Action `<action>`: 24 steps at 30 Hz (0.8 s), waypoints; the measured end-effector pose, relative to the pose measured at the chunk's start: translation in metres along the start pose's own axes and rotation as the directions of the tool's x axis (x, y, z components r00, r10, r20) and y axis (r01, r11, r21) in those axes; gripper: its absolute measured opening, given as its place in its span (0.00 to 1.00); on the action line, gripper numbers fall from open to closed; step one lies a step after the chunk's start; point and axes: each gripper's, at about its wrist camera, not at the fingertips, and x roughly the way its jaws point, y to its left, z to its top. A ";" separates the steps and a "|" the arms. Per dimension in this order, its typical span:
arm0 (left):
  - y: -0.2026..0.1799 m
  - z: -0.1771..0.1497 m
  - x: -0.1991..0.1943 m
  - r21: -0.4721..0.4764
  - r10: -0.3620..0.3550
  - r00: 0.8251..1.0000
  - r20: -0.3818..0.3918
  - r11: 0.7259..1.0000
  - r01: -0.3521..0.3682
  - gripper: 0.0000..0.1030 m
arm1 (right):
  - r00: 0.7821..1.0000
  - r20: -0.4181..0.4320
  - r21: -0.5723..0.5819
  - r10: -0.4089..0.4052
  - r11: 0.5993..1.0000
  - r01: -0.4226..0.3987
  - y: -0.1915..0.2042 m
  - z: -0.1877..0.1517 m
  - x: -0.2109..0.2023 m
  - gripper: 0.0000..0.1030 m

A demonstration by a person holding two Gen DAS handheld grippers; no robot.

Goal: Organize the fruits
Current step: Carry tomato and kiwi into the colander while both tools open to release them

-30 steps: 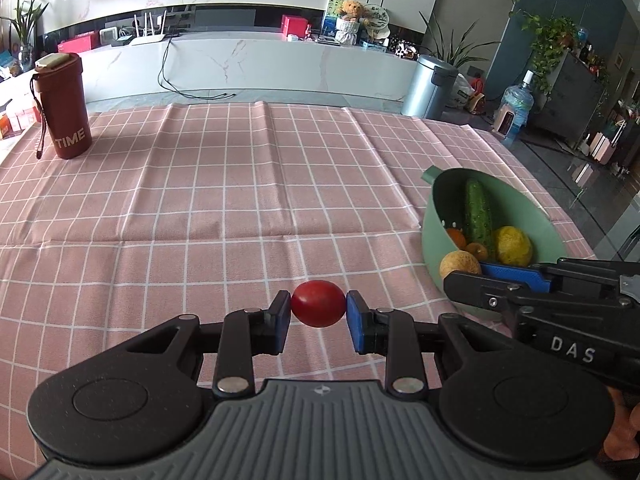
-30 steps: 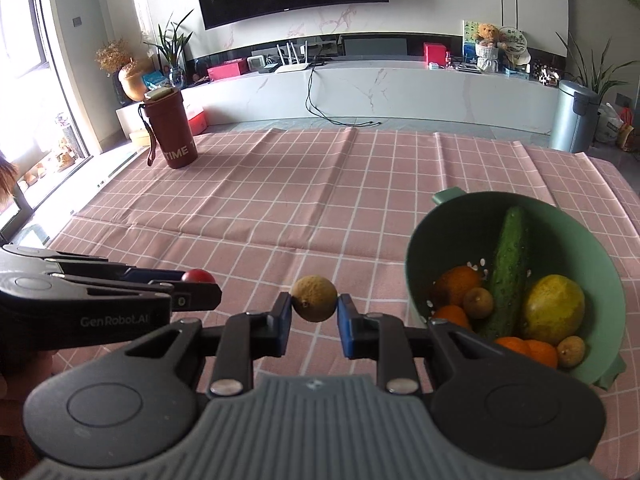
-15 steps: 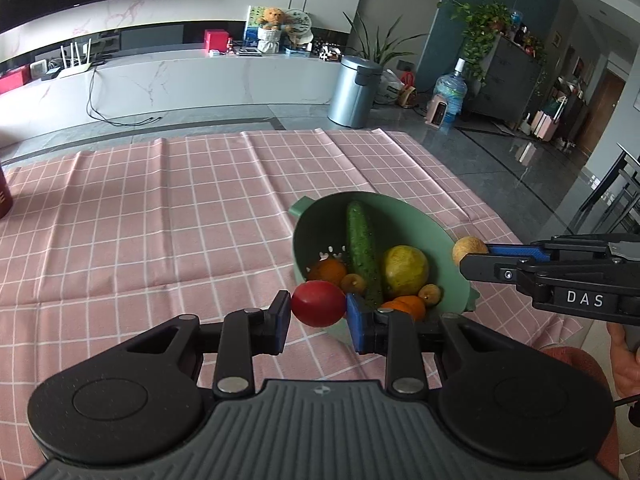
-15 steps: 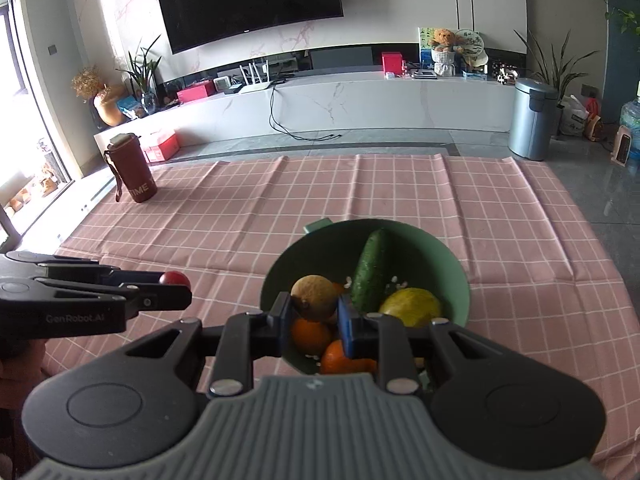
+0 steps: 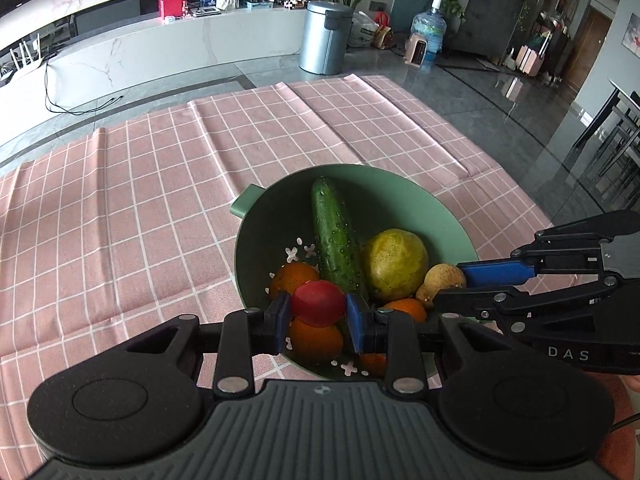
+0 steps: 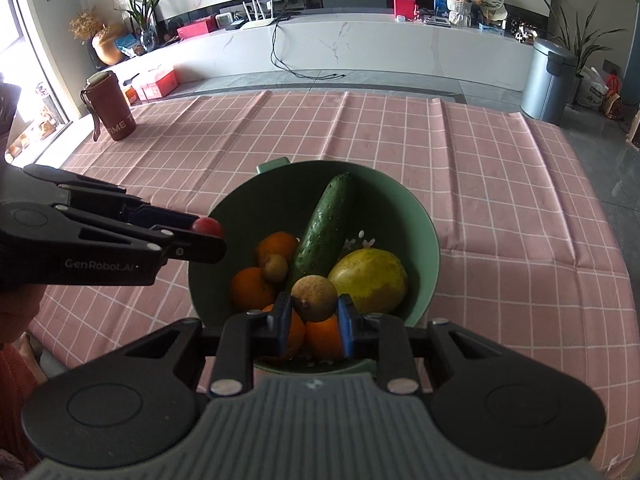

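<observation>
Green plastic, the colander on the counter already cradles cucumber and oranges, so both grippers hover above it, left gripper jaws clamping a red tomato at its 7 o'clock rim, right gripper jaws pinching a brown fruit, ready to drop.

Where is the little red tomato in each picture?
Left wrist view: the red tomato sits low in the middle, pinched between the blue pads of the left gripper, over the bowl's near edge.
Right wrist view: the same tomato peeks out at middle left, at the tip of the left gripper reaching in from the left edge.
Shared landmark: the cucumber lying in the green colander bowl.
</observation>
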 end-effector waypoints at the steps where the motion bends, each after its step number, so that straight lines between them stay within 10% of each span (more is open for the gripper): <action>1: -0.002 0.000 0.002 0.017 0.004 1.000 -0.012 1.000 -0.004 0.32 | 1.000 -0.011 -0.002 0.004 1.000 -0.004 -0.001 0.002 0.005 0.20; 13: -0.006 0.013 0.032 0.121 0.083 0.979 -0.188 0.991 -0.061 0.32 | 0.992 -0.088 0.105 0.092 0.991 -0.082 -0.018 0.012 0.045 0.20; 24: -0.010 0.011 0.039 0.167 0.103 0.975 -0.197 0.983 -0.070 0.35 | 0.987 -0.106 0.165 0.121 0.981 -0.103 -0.024 0.011 0.056 0.20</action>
